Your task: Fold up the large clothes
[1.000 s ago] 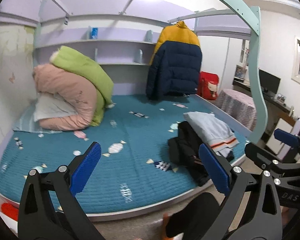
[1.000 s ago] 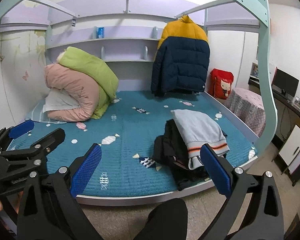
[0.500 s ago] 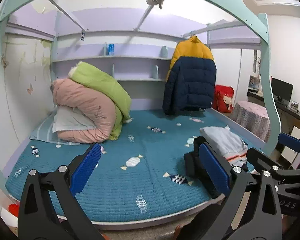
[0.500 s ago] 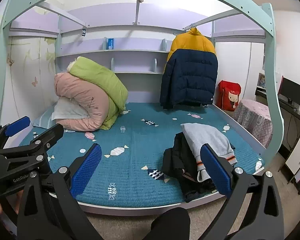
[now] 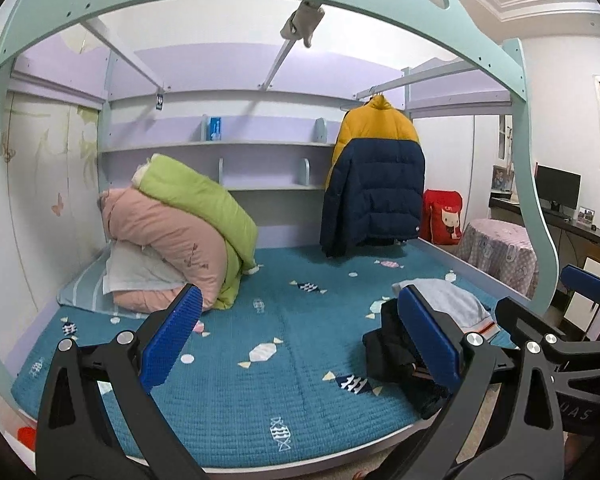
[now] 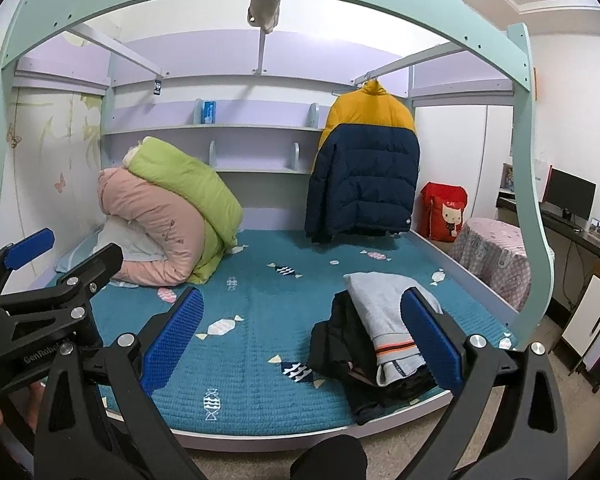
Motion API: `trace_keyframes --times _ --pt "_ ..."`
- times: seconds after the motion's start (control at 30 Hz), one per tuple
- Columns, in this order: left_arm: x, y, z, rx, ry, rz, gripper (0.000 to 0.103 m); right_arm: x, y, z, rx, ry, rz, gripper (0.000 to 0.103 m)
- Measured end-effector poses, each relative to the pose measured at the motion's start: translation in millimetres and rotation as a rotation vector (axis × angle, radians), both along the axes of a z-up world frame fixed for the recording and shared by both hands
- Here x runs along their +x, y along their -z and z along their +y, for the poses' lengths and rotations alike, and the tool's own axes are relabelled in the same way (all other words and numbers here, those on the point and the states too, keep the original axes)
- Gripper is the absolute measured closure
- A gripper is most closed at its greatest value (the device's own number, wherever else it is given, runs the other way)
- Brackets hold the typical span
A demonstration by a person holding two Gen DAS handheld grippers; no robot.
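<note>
Both tools held up short of the bed, nothing gripped. Left gripper [image 5: 296, 344] spread wide, empty; right gripper [image 6: 304, 340] likewise wide and empty, side by side with its neighbour.

Next out, near the bed's front right edge: heap of clothes [image 6: 376, 340], grey top with an orange stripe draped over dark garments, all crumpled and lying on the blue quilt [image 6: 252, 320]. Probably the step in hand: reach in and take one garment off the heap. Best to go for the grey piece on top, pinch at a hem or shoulder rather than mid-bulk, lift clear of the dark layers, then carry to the bare quilt at centre for spreading flat.

Farther back: rolled pink and green bedding [image 5: 180, 236] on the left, puffy jacket [image 5: 376, 184] hanging at the rear, well apart from the heap.
</note>
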State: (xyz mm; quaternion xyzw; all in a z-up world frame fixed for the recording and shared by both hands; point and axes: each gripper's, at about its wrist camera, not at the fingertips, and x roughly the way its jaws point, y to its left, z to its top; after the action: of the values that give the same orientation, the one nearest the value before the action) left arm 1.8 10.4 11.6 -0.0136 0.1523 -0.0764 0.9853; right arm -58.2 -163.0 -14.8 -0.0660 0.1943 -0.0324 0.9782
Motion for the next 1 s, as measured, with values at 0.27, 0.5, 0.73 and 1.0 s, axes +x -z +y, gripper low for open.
trace_keyframes --times 0.27,0.5,0.73,1.0 --pt "4 -5 -11 0.014 0.007 -0.015 0.005 3 -2 -7 0.009 0.019 -0.009 0.007" --pt "9 -3 -19 0.021 0.011 -0.011 0.005 3 0 -10 0.017 0.036 -0.005 0.007" --pt "11 -3 -22 0.023 0.013 -0.008 0.005 5 1 -14 0.024 0.046 -0.001 0.007" --pt "17 -1 -27 0.019 0.021 -0.004 0.005 3 1 -13 0.027 0.056 0.006 0.007"
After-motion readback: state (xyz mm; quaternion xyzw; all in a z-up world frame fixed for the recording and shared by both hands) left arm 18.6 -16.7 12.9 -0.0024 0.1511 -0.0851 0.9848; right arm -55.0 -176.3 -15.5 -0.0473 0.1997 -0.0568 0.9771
